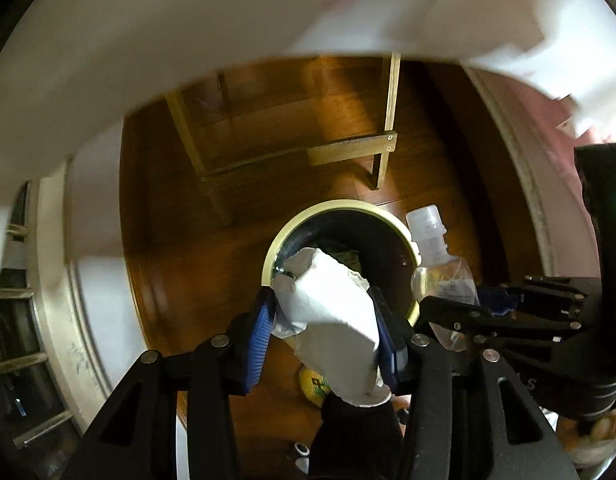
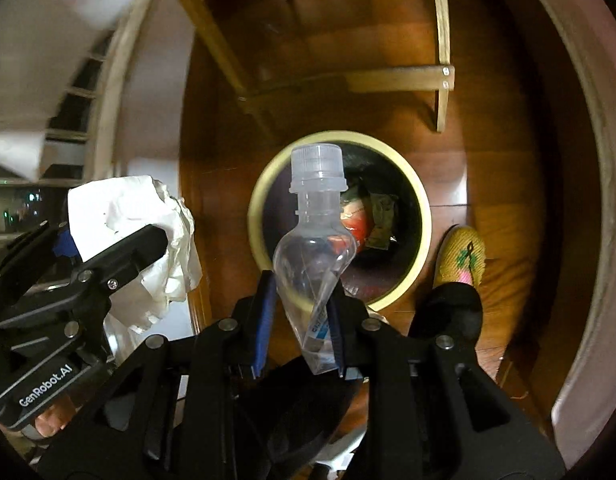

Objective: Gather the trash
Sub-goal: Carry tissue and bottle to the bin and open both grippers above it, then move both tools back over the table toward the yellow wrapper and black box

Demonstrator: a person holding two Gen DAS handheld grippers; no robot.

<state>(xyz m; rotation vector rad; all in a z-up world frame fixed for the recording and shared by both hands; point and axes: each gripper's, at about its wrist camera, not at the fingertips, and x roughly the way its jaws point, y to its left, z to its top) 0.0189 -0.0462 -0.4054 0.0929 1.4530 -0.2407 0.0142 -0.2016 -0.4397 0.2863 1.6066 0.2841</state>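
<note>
My left gripper (image 1: 326, 324) is shut on a crumpled white paper wad (image 1: 332, 320), held above the near rim of a round trash bin (image 1: 336, 206) on the wooden floor. My right gripper (image 2: 299, 312) is shut on a squashed clear plastic bottle (image 2: 314, 240) with a clear cap, held over the same bin (image 2: 422, 208). The bin holds several wrappers. In the left wrist view the bottle (image 1: 440, 264) and right gripper (image 1: 468, 312) are just to the right. In the right wrist view the paper (image 2: 135, 216) and left gripper (image 2: 119, 256) are at the left.
A wooden chair frame (image 1: 384, 148) stands beyond the bin. A white table edge (image 1: 147, 60) curves overhead. A foot in a yellow slipper (image 2: 464, 256) is right of the bin. A baseboard and pale wall (image 2: 580, 160) are at the right.
</note>
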